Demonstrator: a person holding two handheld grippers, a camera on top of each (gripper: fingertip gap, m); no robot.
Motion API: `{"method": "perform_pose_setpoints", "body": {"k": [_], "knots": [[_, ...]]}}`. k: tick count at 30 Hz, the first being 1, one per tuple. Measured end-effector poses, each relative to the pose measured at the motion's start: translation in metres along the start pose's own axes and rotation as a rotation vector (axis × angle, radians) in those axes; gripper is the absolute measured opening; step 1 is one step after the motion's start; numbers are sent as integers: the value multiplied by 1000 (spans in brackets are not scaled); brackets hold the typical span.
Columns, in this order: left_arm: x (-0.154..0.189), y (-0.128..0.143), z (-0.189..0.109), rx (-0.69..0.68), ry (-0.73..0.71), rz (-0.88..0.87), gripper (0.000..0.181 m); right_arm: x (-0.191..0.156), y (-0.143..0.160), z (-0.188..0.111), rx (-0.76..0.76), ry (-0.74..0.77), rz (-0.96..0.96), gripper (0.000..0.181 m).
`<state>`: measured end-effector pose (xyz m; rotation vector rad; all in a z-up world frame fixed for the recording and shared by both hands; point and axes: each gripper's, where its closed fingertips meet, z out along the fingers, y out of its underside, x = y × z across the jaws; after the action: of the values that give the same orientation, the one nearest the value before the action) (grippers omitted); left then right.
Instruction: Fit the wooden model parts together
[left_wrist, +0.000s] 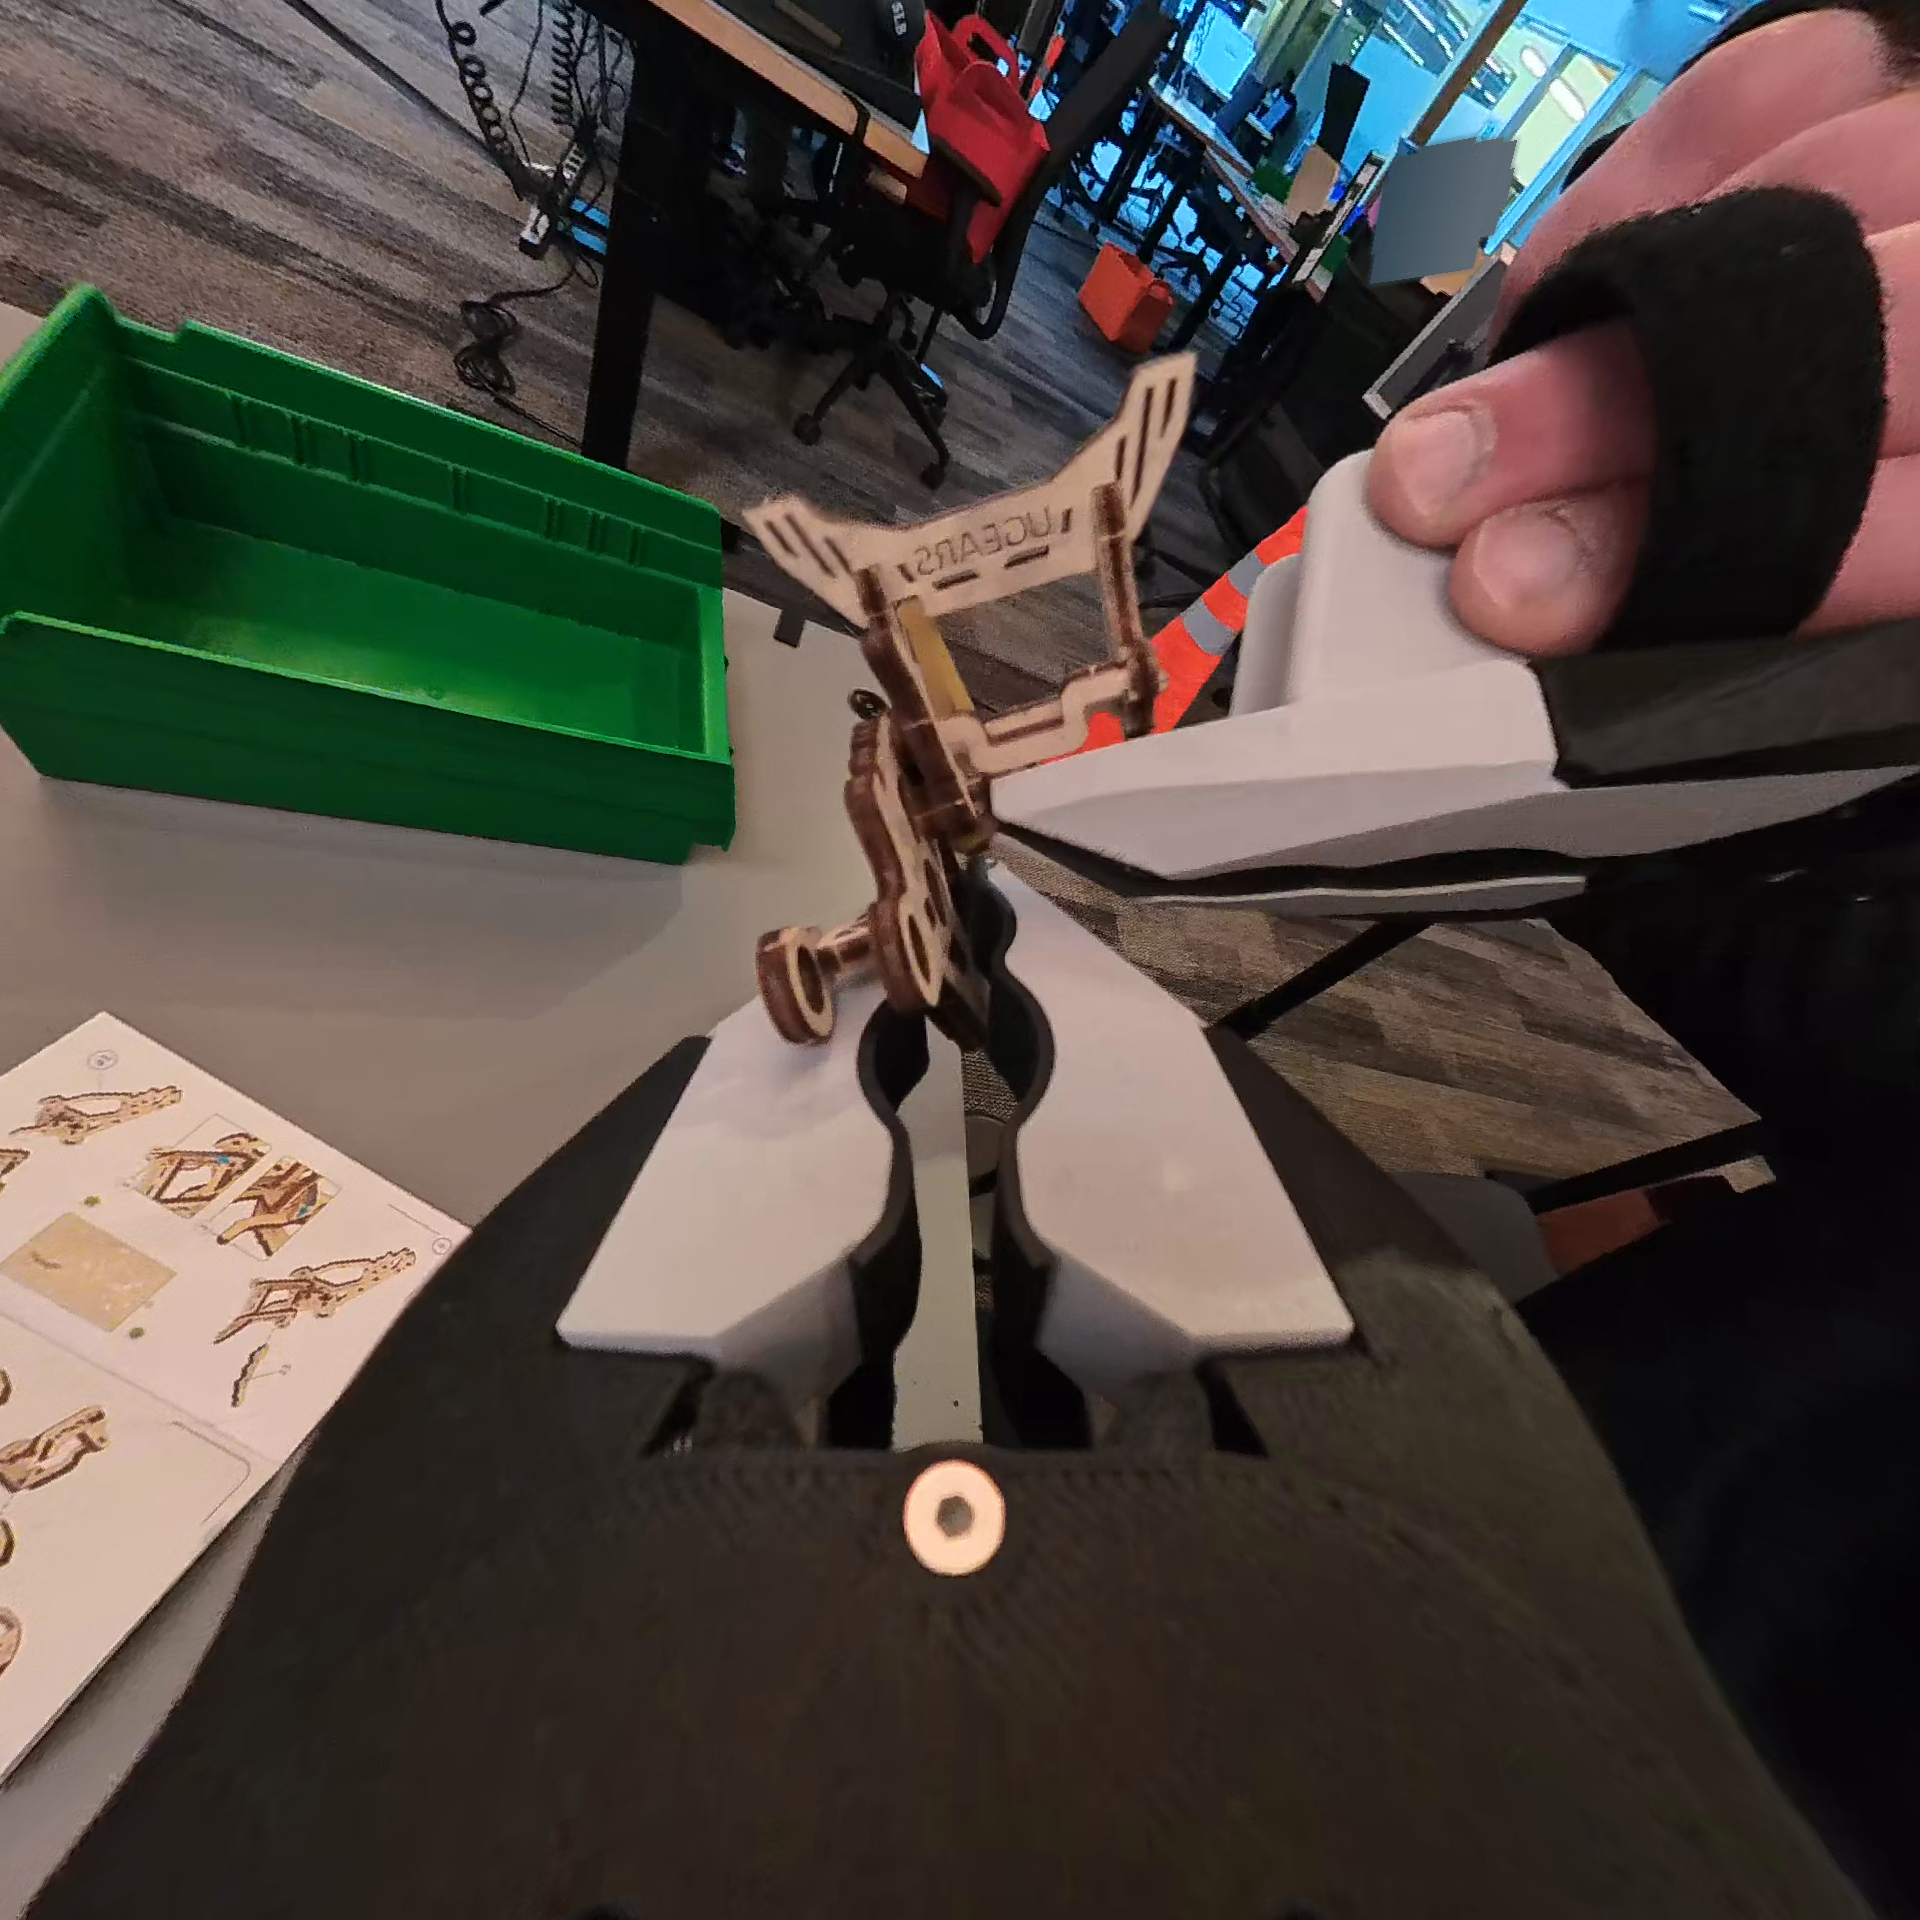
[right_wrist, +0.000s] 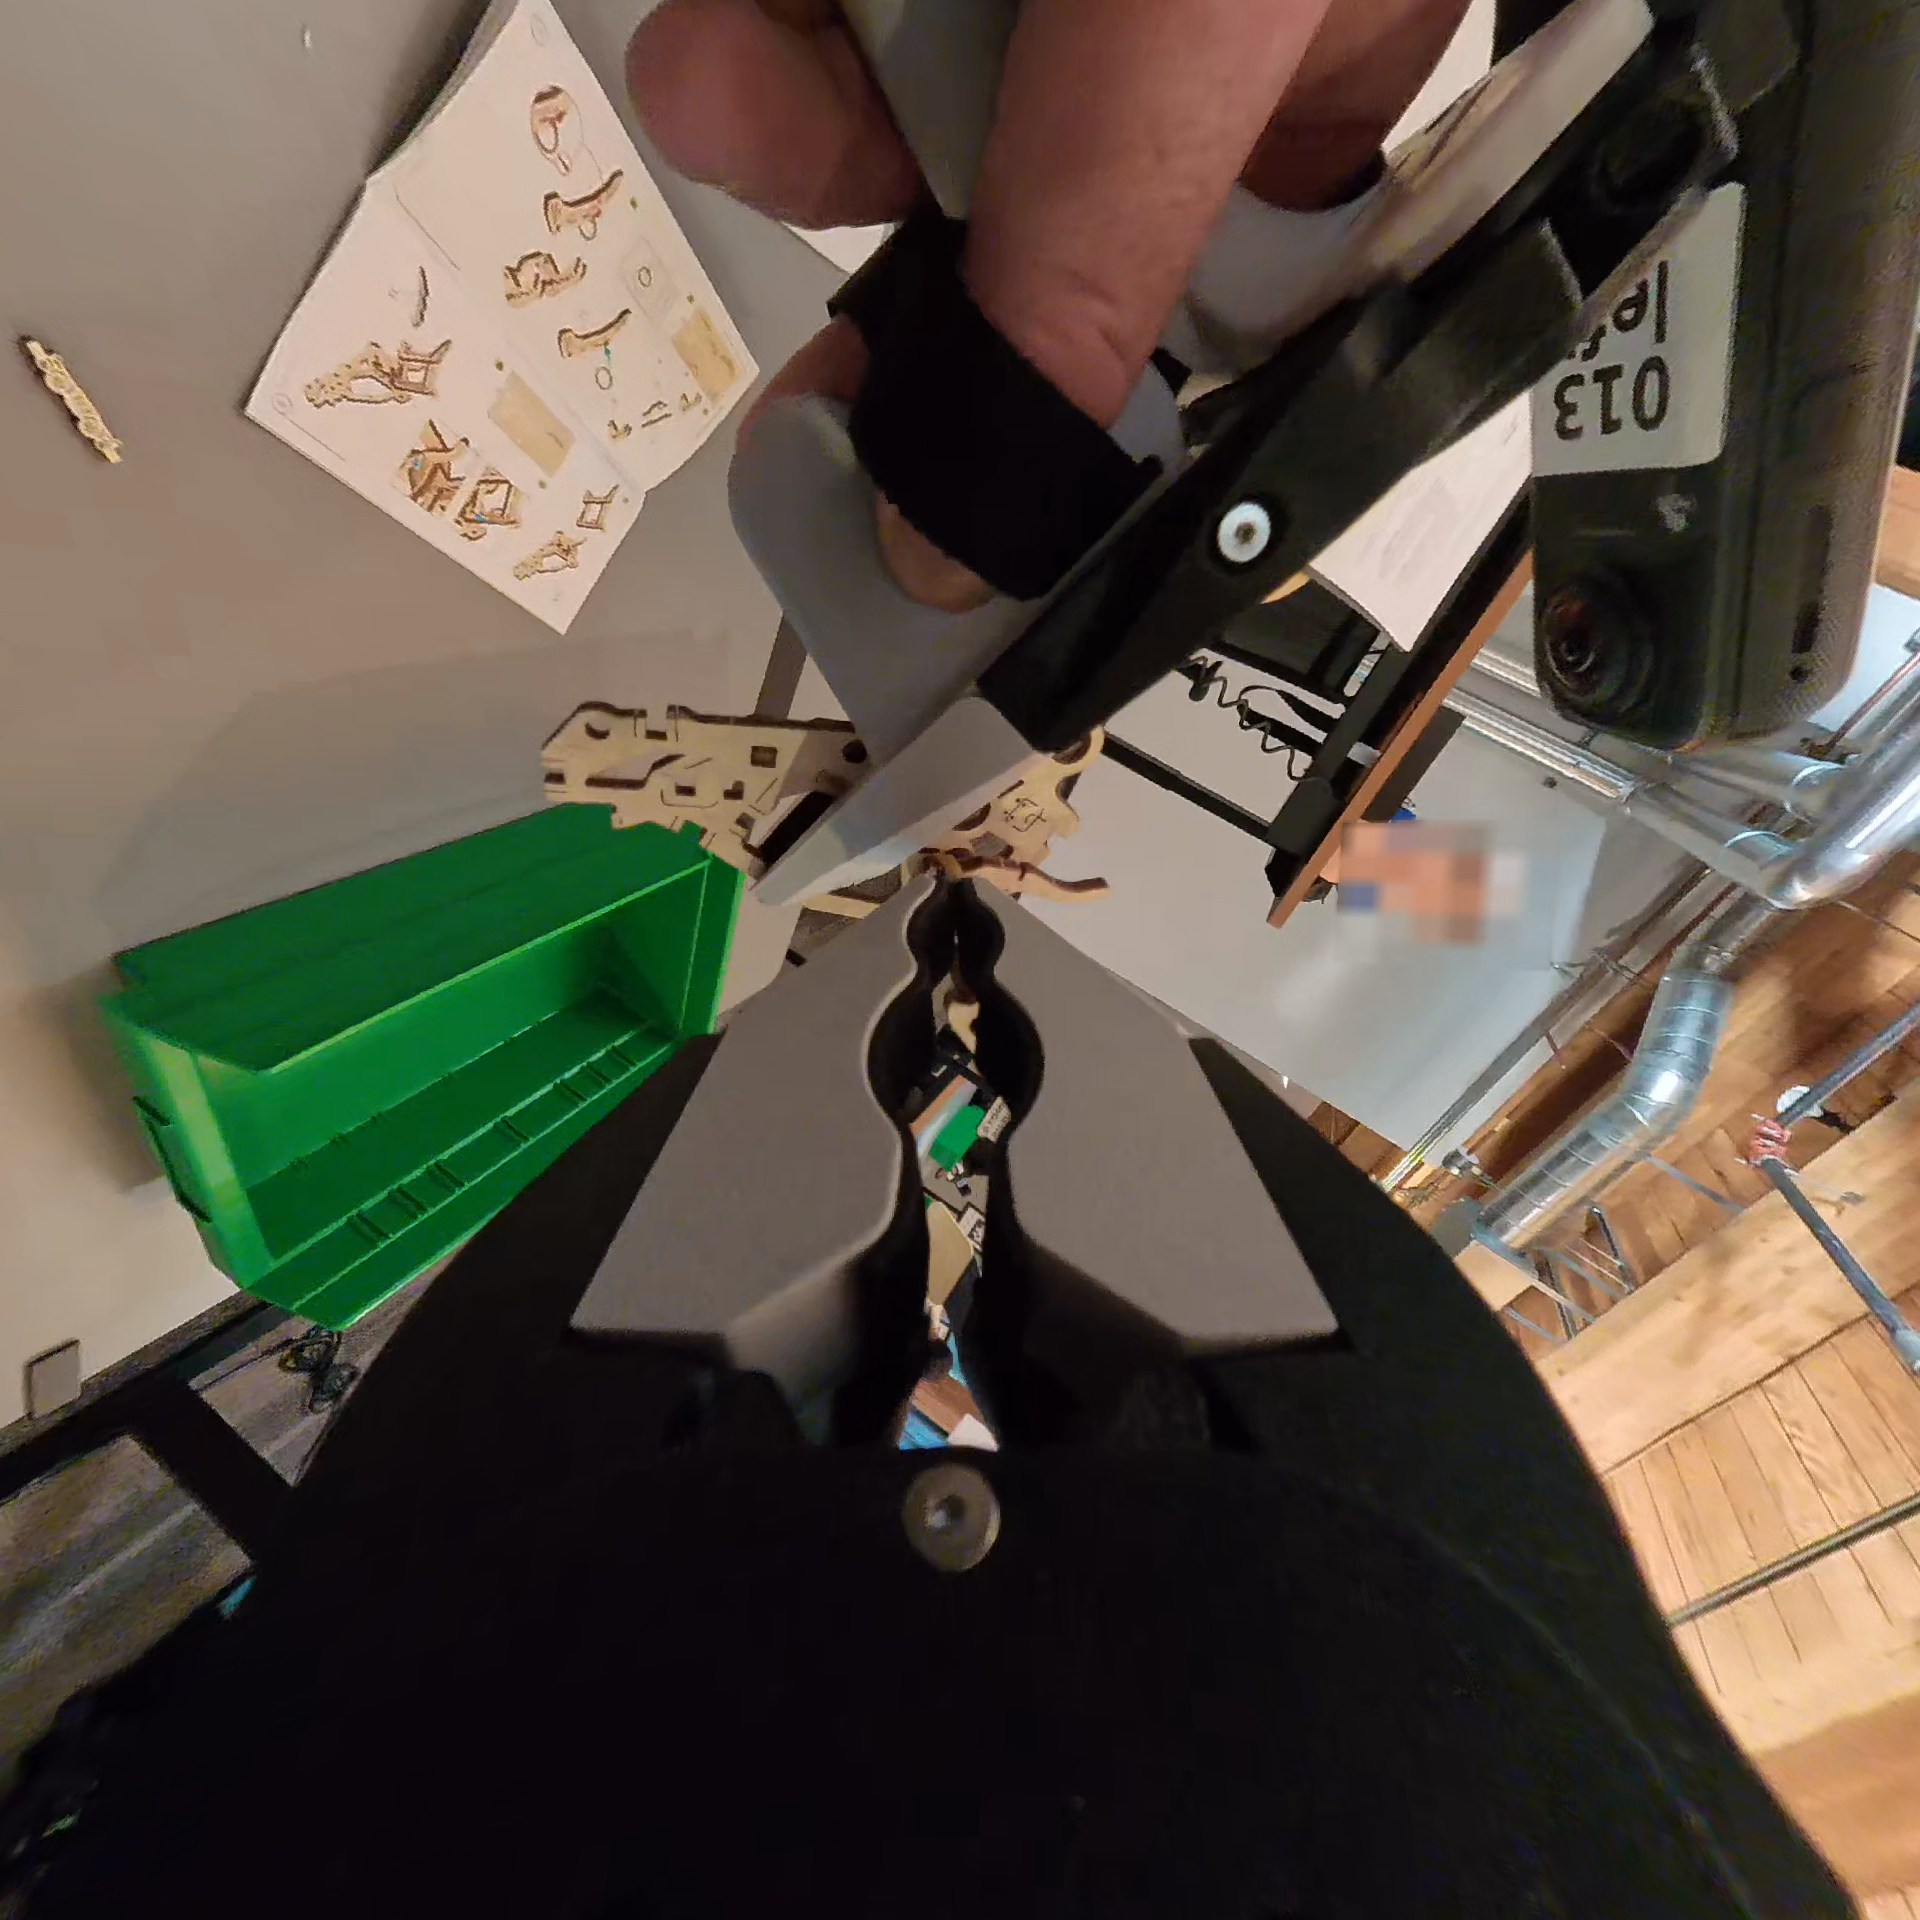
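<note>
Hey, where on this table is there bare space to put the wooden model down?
Bare grey tabletop lies between the green plastic bin and the white instruction sheet. The bin's inside also looks empty. It is crowded at the table edge, where both grippers meet on the wooden model.

even indoor light, soft shadows, strong wide-angle bending at edges, near foreground dim, background slightly blurred.
</note>
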<state>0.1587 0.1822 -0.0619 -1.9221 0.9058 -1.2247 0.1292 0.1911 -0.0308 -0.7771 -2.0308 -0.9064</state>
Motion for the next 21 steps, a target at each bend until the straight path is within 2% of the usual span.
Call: {"method": "perform_pose_setpoints", "body": {"k": [8, 21], "knots": [[1, 0, 1, 8, 25, -15, 2, -1, 1, 0, 4, -2, -7, 0], [-6, -3, 0, 21, -37, 17, 2, 4, 0, 4, 24, -10, 113, 0]]}}
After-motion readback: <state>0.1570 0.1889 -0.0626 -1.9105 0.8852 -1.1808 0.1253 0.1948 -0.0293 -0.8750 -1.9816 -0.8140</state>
